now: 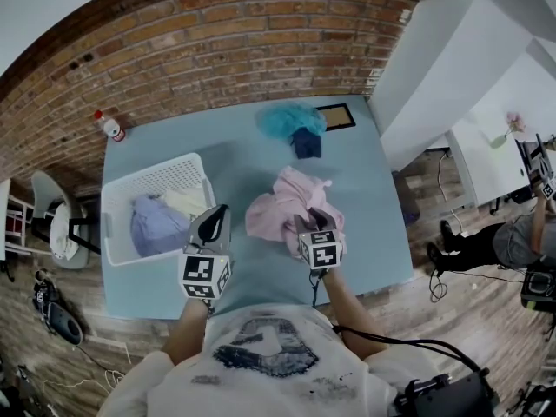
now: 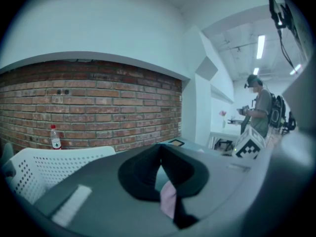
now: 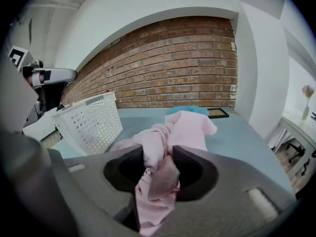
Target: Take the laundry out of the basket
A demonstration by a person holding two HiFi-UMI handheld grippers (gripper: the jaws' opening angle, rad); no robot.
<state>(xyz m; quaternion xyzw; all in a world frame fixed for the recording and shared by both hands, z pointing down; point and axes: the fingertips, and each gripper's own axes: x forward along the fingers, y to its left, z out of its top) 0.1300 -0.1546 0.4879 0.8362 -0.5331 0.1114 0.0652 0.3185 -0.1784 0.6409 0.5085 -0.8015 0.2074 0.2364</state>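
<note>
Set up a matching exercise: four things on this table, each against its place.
Things:
1. pink garment
2. bottle
3. lavender garment
4. teal cloth

Places:
A. in the white basket
B. far left corner of the table
C. between the jaws of the right gripper
D. beside the dark frame

Pairs: 1-C, 2-B, 3-A, 4-D

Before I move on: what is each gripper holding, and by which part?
Right gripper pinches the pink garment by a bunched fold at its near edge. Left gripper has a pink sliver between its jaws; a grip cannot be told.
</note>
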